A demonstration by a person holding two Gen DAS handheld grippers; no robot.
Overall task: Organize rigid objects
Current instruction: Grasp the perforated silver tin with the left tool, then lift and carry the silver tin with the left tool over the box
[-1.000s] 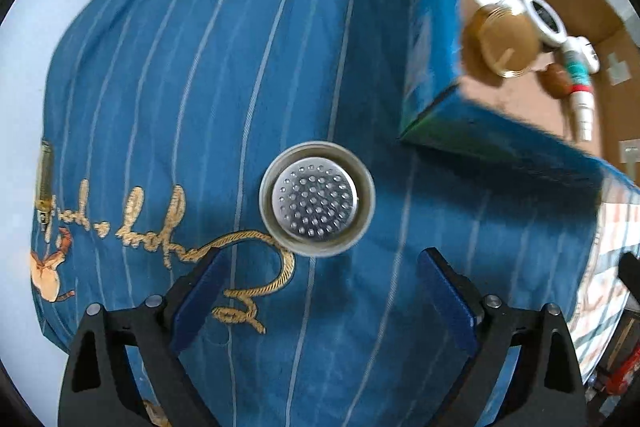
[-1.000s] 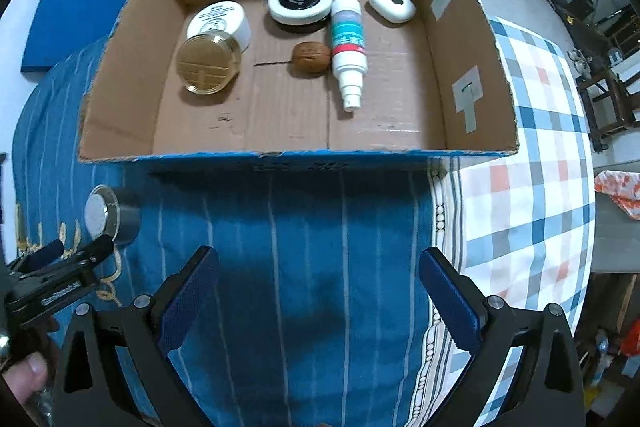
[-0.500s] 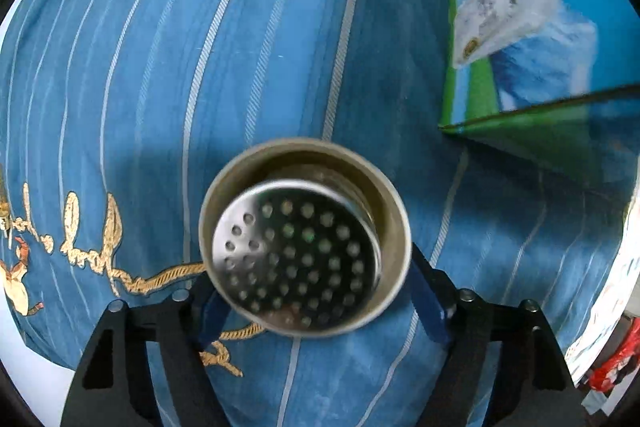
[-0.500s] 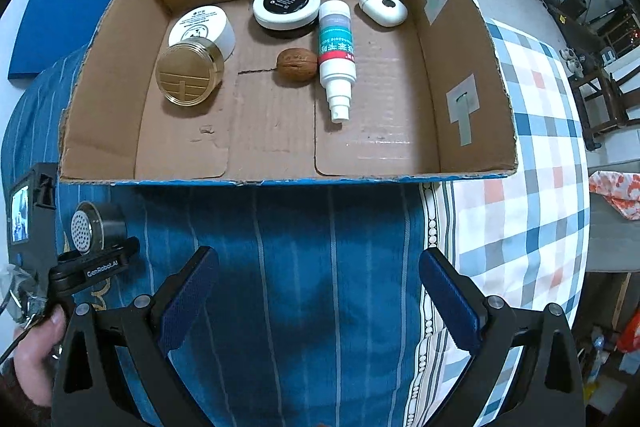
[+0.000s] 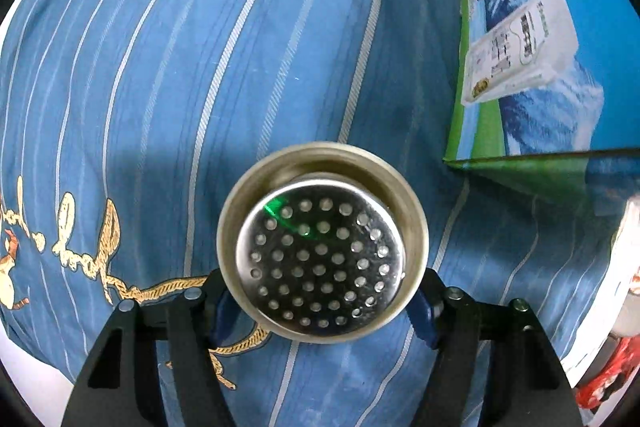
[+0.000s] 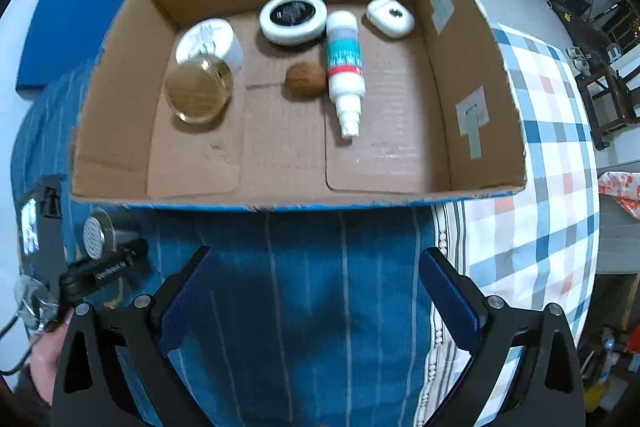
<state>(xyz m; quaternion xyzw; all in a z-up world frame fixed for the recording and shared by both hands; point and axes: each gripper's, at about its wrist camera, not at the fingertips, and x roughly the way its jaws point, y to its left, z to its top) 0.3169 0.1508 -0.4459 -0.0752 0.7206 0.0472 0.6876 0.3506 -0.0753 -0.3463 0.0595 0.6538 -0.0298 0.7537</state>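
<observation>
A steel strainer cup point(image 5: 322, 253) with a perforated insert fills the lower middle of the left wrist view. My left gripper point(image 5: 322, 301) is shut on its sides, blue pads pressed against it. In the right wrist view the same cup point(image 6: 96, 233) shows at the far left in the left gripper, beside the cardboard box point(image 6: 280, 179). My right gripper point(image 6: 316, 295) is open and empty above the blue striped cloth, in front of the box.
The box holds a gold-lidded jar point(image 6: 198, 93), a white jar point(image 6: 210, 37), a round white tin point(image 6: 293, 17), a walnut point(image 6: 305, 79), a lying spray bottle point(image 6: 345, 67) and a white mouse-like object point(image 6: 390, 17). The box's printed outer wall point(image 5: 520, 39) stands right of the cup. A checked cloth point(image 6: 540, 187) lies right.
My left gripper came down around the strainer cup and shut on it; the cup now looks lifted and closer. The right gripper drifted slightly, still open.
</observation>
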